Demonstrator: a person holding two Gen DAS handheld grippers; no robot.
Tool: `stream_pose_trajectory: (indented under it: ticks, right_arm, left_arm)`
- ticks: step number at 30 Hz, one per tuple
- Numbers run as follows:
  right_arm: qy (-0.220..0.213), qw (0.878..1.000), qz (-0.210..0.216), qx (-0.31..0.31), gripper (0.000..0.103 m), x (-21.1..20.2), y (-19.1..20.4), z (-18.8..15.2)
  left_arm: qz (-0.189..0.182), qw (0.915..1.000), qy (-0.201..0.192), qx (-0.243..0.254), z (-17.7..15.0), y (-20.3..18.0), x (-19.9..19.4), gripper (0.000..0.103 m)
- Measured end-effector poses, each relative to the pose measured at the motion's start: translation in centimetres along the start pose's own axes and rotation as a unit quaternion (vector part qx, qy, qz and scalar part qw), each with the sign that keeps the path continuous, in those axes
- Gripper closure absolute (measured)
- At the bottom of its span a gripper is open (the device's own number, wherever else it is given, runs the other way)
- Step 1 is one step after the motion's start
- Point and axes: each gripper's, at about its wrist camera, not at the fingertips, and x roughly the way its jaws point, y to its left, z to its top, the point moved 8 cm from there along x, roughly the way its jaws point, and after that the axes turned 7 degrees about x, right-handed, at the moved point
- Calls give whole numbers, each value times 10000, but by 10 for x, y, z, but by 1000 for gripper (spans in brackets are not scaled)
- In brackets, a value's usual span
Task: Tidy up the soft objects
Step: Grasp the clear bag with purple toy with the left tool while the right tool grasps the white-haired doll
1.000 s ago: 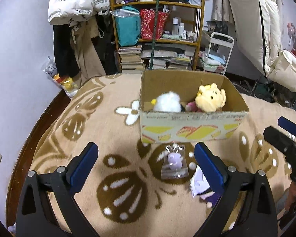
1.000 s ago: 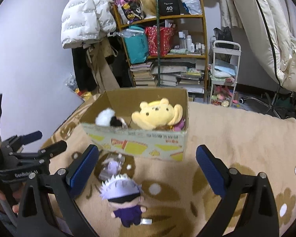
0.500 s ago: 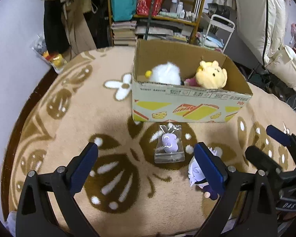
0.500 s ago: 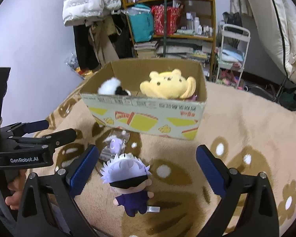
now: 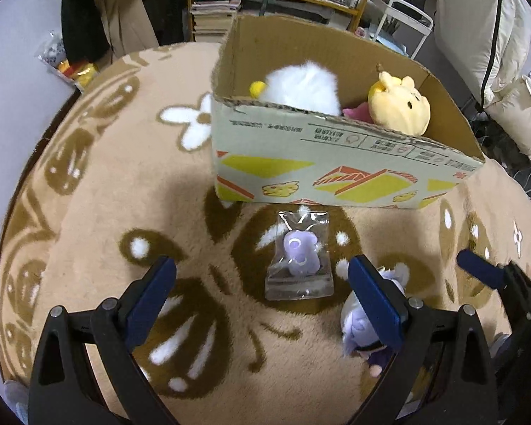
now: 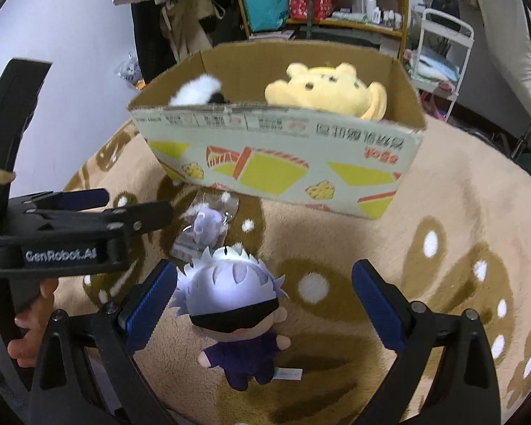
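Observation:
A cardboard box (image 5: pixel 336 163) stands on the patterned blanket (image 5: pixel 106 177) and holds a white plush (image 5: pixel 301 85) and a yellow bear plush (image 5: pixel 400 106). A small purple toy in a clear bag (image 5: pixel 300 258) lies in front of the box, between the fingers of my open left gripper (image 5: pixel 265 301). A white-haired doll in purple (image 6: pixel 233 304) lies beside the bag, between the fingers of my open right gripper (image 6: pixel 265 304). The box (image 6: pixel 283 156) and bag (image 6: pixel 207 228) also show in the right wrist view. Both grippers hover above the toys.
Shelves with books and bags (image 6: pixel 301 3), hanging coats (image 6: pixel 170 24) and a white cart (image 6: pixel 442 42) stand behind the blanket. The left gripper (image 6: pixel 88 219) shows at the left of the right wrist view.
Both grippers have moved forward and down toward the blanket. The bagged toy now sits between the left fingers and the doll between the right fingers. Nothing was gripped.

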Motion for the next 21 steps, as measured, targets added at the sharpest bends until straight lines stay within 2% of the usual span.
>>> stream_pose_trajectory:
  ticks: [6,15,16,17,20,21]
  right_arm:
    - [284,9995,147,-15,0,11,7,-10]
    - [919,9956,115,-125,2,41,15,-34]
    - [999,9949,50,-144,8,46,15,-35]
    - [1051,9943,34,-156,20,49,15,-37]
    - [1191,9925,265,-57,31,53,18,-40]
    - [1177,9927,254,-82,31,53,19,-40]
  left_arm:
    - [-179,9996,217,-3,0,-7,18,6]
    - [-545,9970,544,-15,-4,-19,43,6]
    - [-561,9968,571,-9,-4,-20,46,6]
    - [-575,9966,599,-2,-4,-21,50,6]
    - [-572,9960,684,-42,-4,-22,59,7]
    - [-558,9959,709,-53,-4,-24,62,7]
